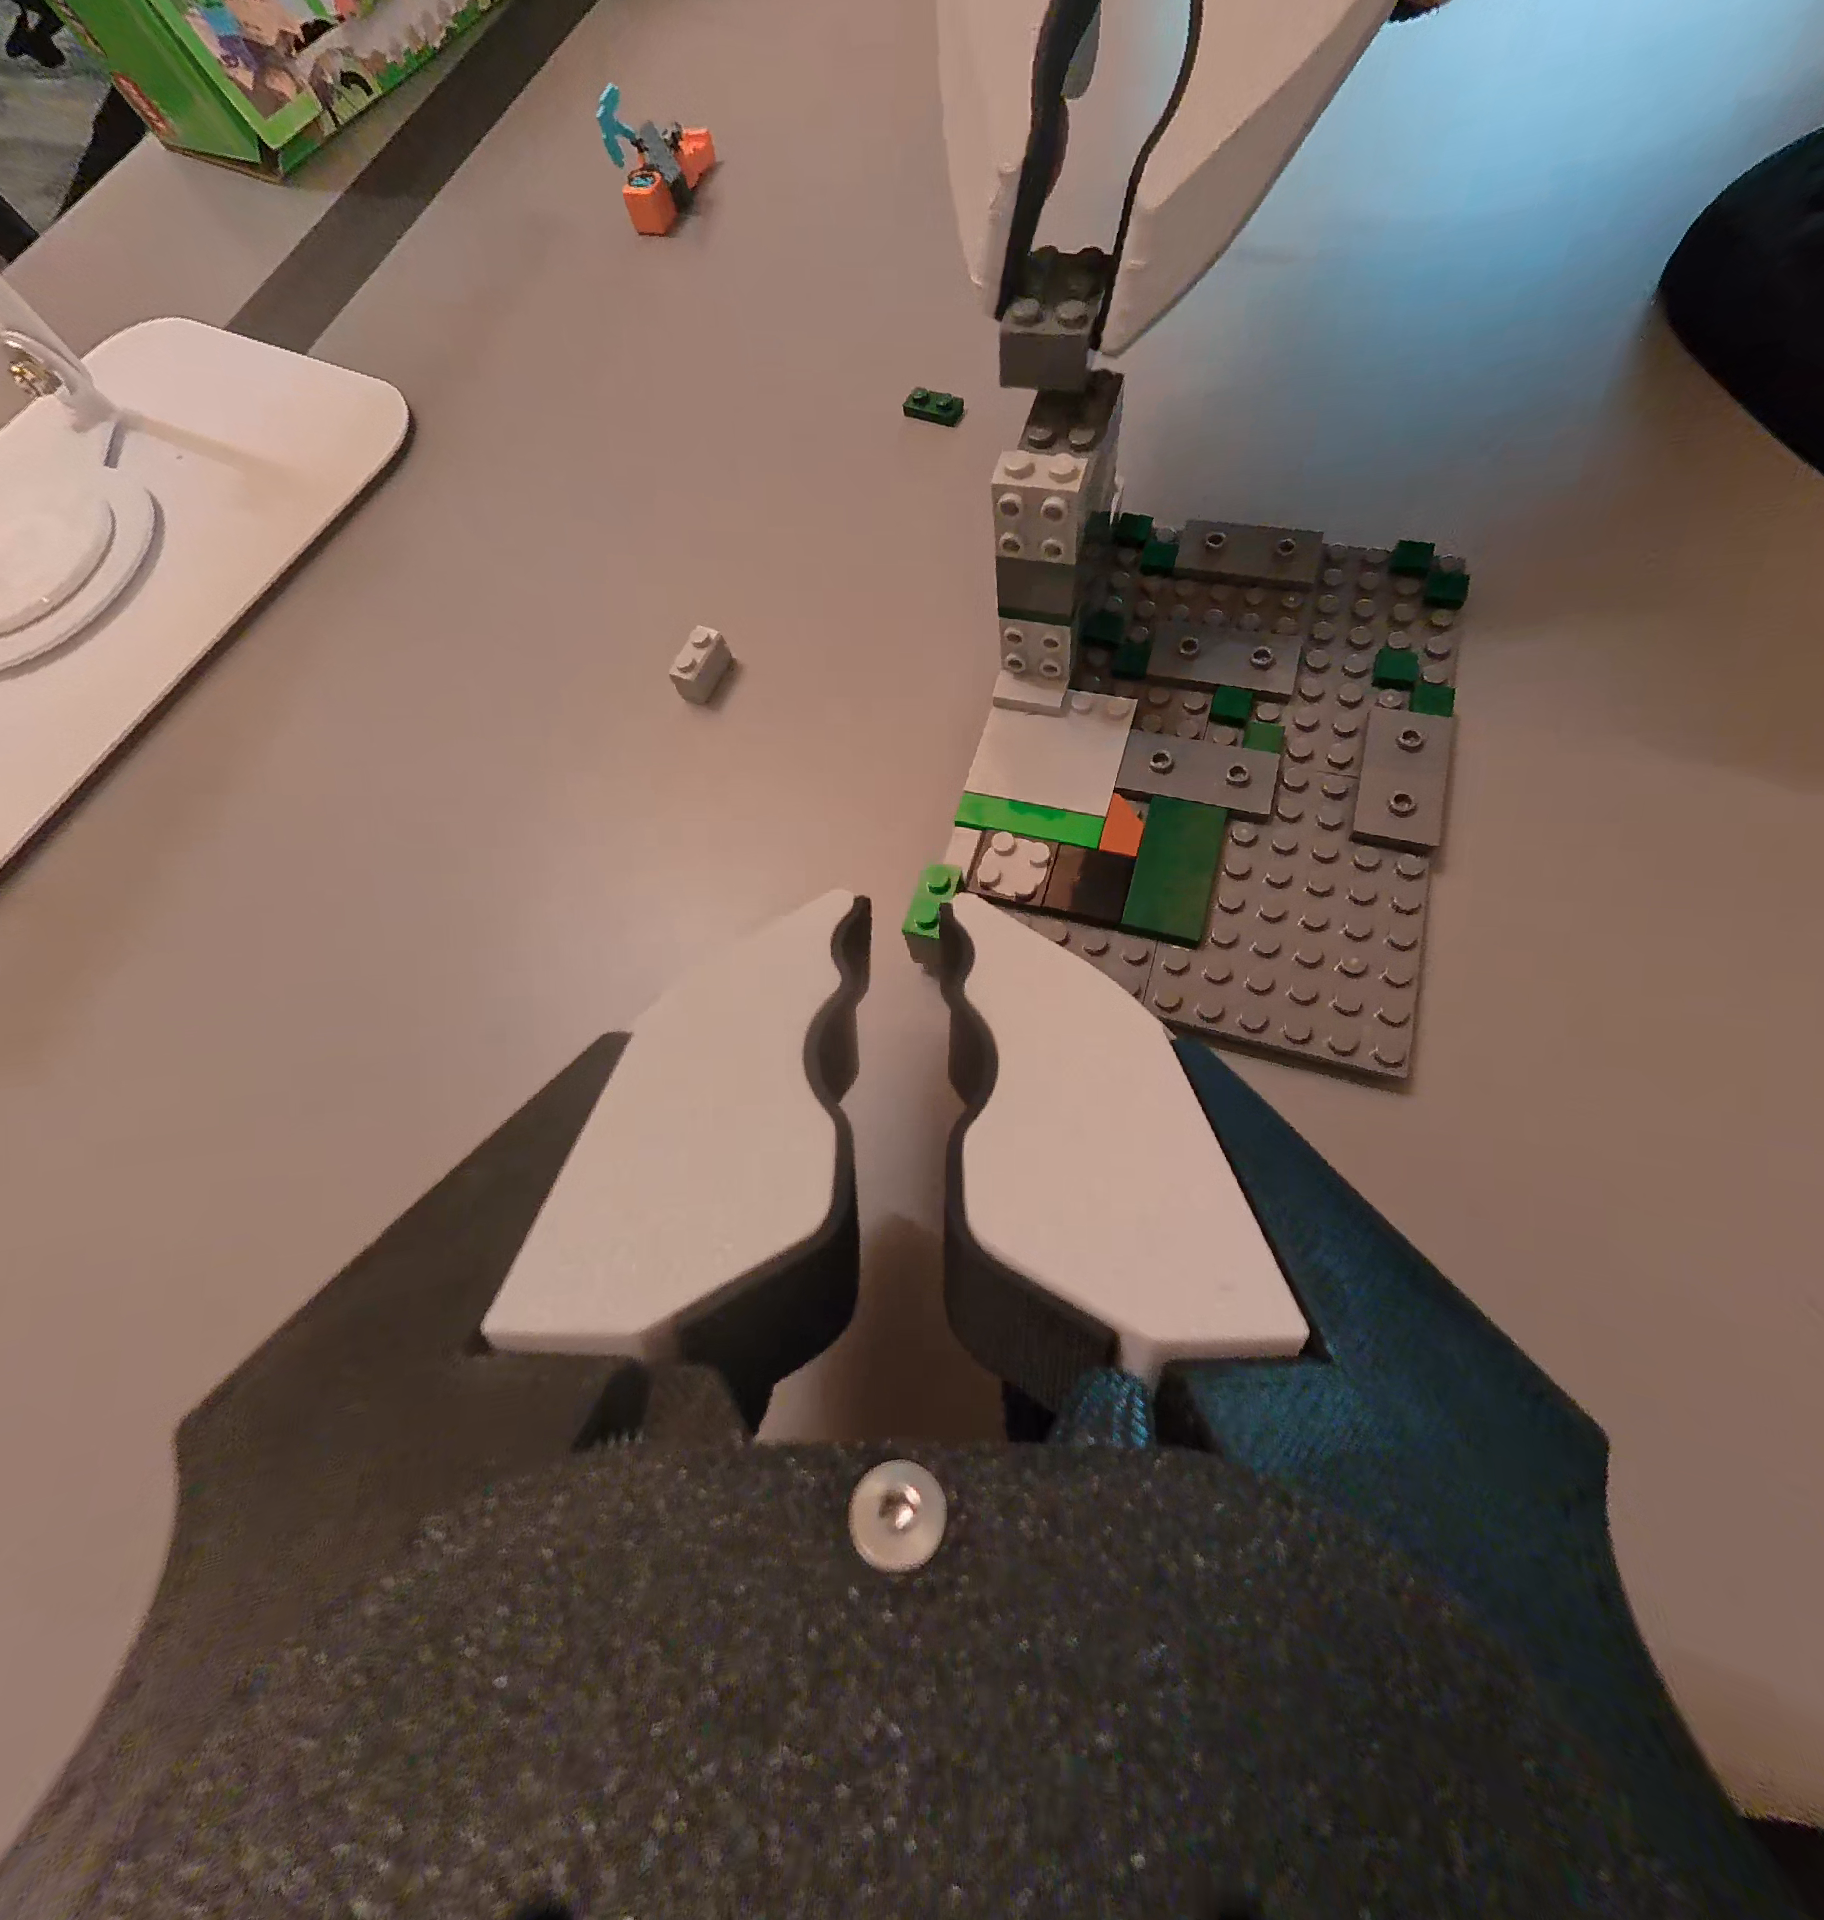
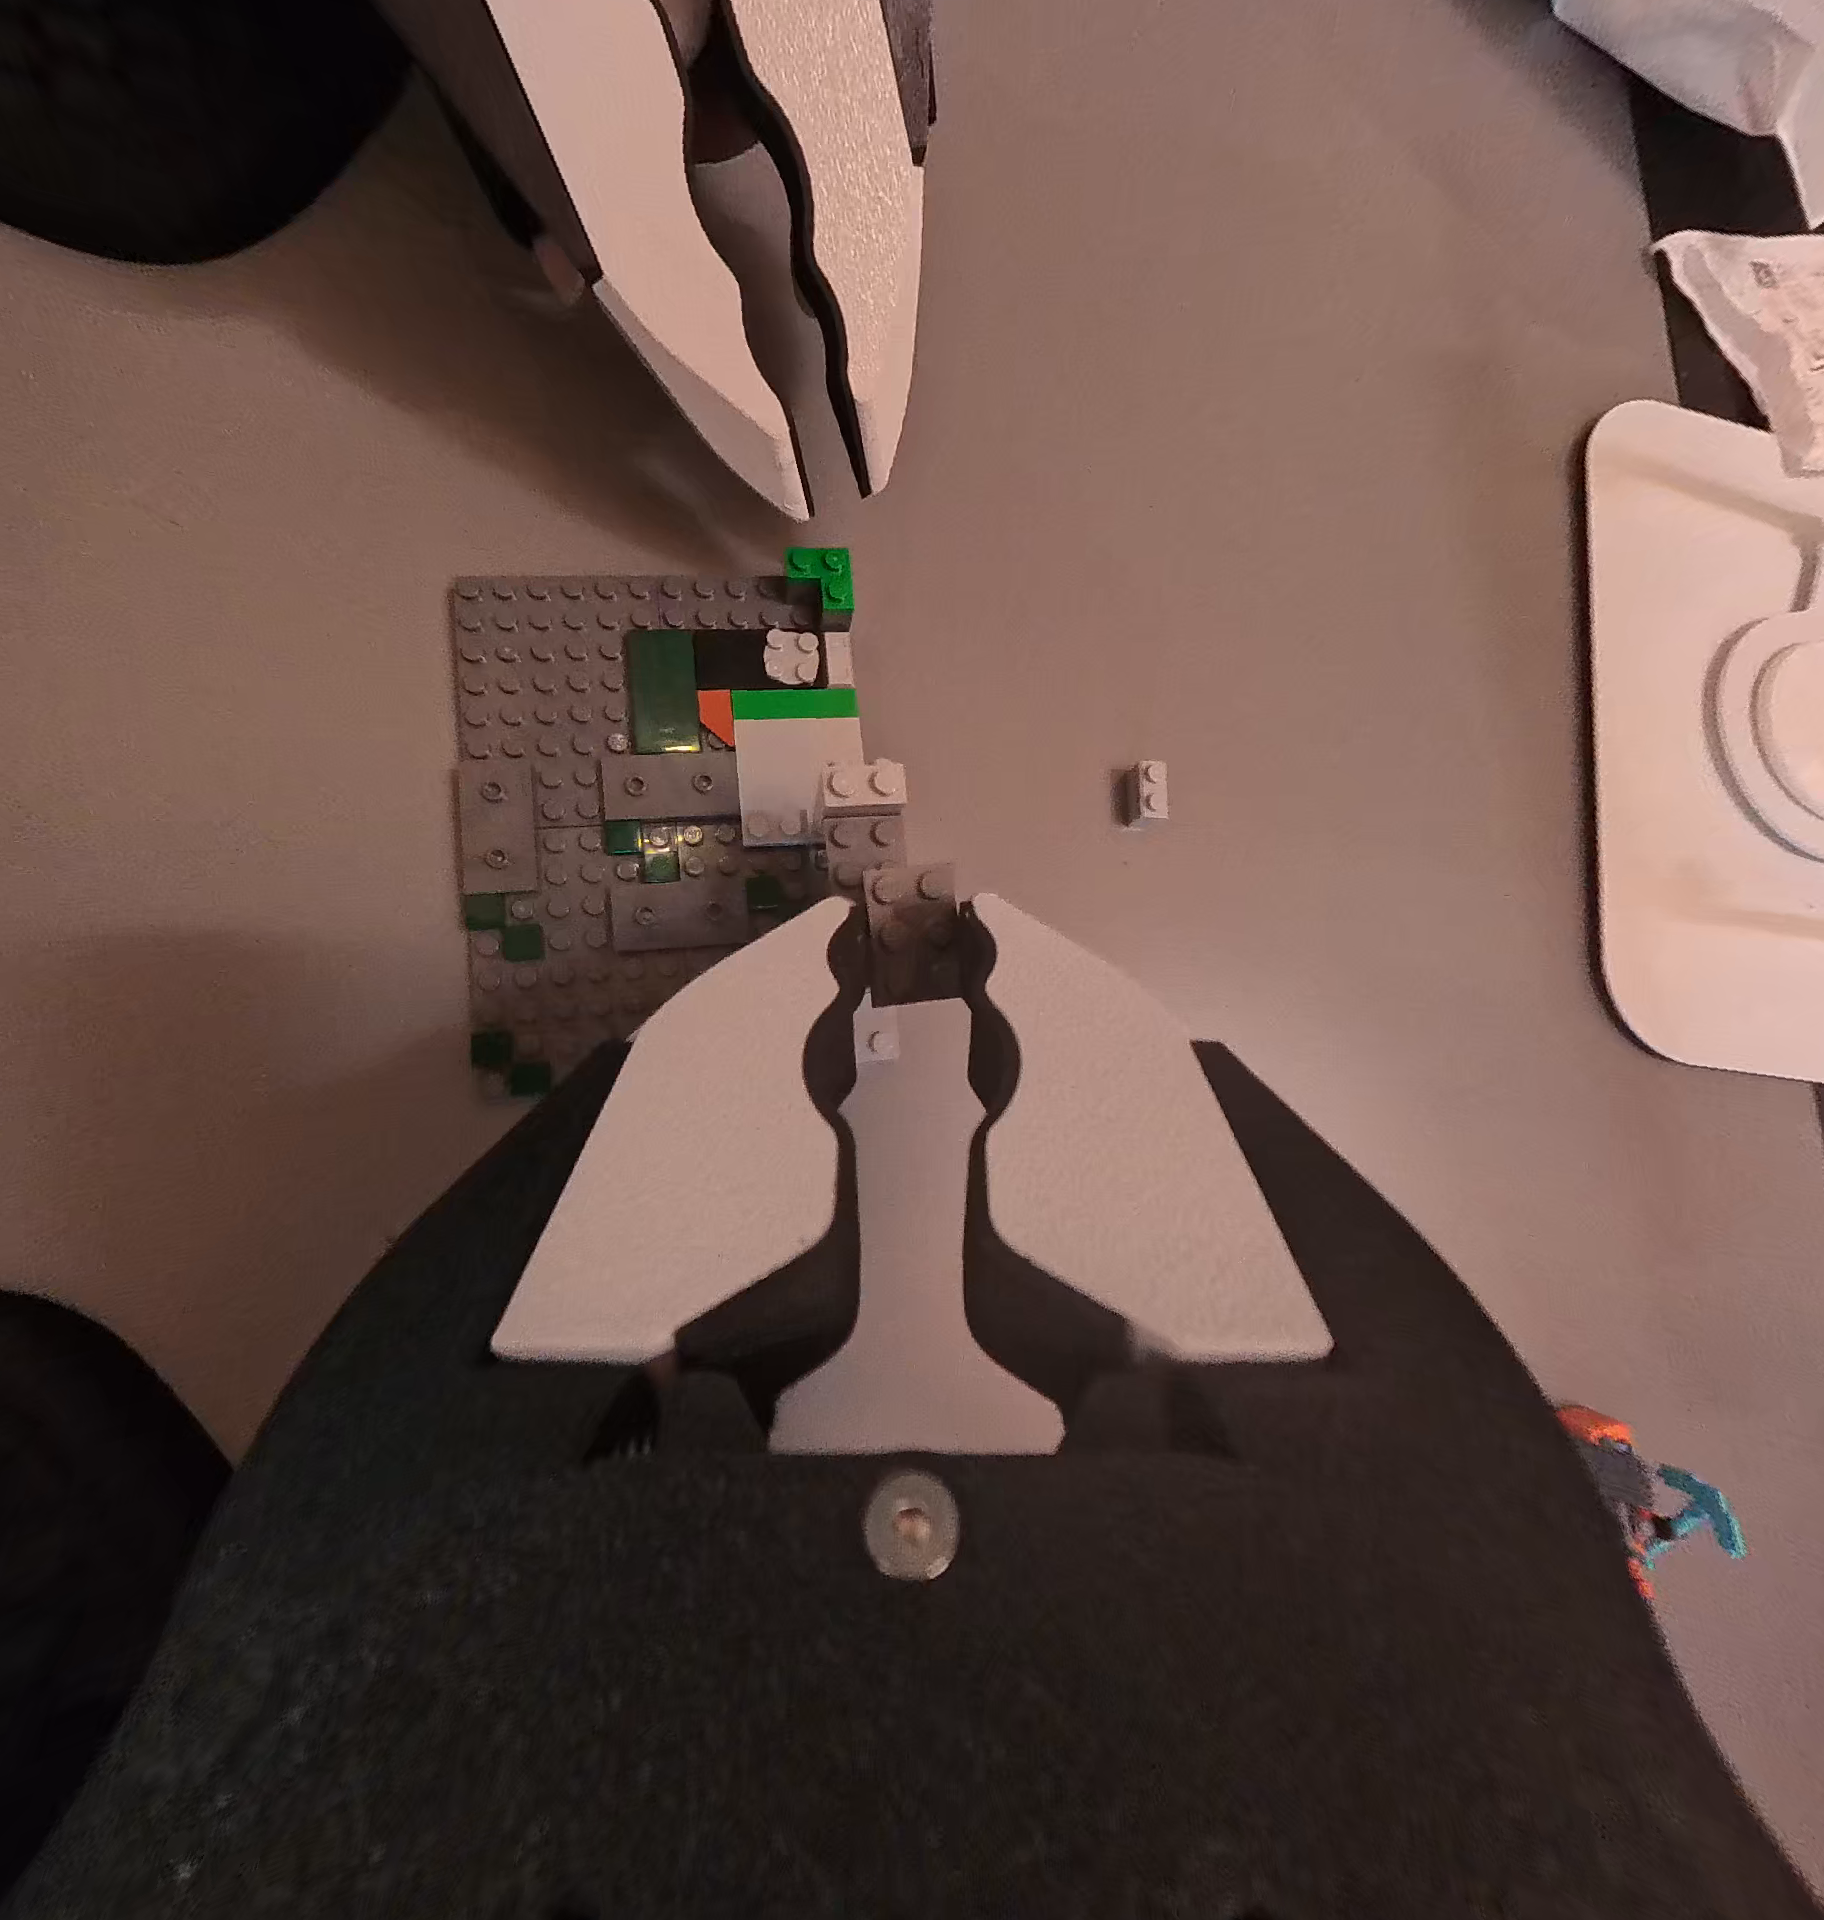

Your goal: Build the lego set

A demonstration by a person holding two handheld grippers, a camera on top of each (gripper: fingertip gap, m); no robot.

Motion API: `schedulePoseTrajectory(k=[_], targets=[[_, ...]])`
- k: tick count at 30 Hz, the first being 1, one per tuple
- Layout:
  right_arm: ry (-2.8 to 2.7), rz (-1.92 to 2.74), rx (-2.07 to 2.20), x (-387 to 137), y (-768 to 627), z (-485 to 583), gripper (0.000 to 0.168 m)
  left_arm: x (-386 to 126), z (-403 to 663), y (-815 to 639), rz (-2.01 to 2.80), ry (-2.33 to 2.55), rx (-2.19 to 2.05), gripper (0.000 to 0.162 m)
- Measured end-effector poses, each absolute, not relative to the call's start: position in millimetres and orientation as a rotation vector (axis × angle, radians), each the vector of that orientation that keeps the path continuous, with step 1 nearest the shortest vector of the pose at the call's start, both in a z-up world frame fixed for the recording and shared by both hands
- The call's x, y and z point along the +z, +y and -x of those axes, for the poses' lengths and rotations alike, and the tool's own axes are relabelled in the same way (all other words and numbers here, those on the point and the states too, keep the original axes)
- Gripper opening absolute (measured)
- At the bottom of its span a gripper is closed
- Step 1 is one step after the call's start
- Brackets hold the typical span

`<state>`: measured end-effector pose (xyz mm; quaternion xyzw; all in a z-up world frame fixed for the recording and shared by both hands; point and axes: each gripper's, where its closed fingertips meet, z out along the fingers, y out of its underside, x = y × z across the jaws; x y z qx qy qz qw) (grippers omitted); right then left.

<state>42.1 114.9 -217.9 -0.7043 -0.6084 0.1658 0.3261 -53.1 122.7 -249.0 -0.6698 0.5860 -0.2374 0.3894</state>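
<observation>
A grey studded baseplate (image 1: 1303, 956) lies on the table with flat grey, green, white and orange pieces on it. A tower of grey bricks (image 1: 1043, 540) stands at its far left corner. My right gripper (image 2: 910, 912) is shut on a dark grey brick (image 2: 913, 935) and holds it right over the tower top (image 2: 866, 800); I cannot tell whether the two touch. The held brick also shows in the left wrist view (image 1: 1048, 322). My left gripper (image 1: 908, 916) is empty with its fingers narrowly apart, tips beside a bright green corner brick (image 1: 929, 902) at the baseplate's near corner.
A loose light grey brick (image 1: 700, 665) and a small dark green plate (image 1: 934, 405) lie left of the baseplate. An orange figure with a teal pickaxe (image 1: 664, 171) lies farther off. A white flat stand (image 1: 108, 582) and a green box (image 1: 264, 83) are at the left. The left gripper's tips are roughly 11 cm from the right gripper's. My right gripper is the nearer one to the small dark green plate (image 1: 934, 405): about 10 cm, against 20 cm.
</observation>
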Motion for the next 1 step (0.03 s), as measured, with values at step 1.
schedulePoseTrajectory(k=[1], targets=[[-1.597, 1.850, 0.432, -218.7, 114.4, -41.5, 0.017, -249.2, 53.0, 122.5, 1.703, 1.490, -0.603, 0.012]])
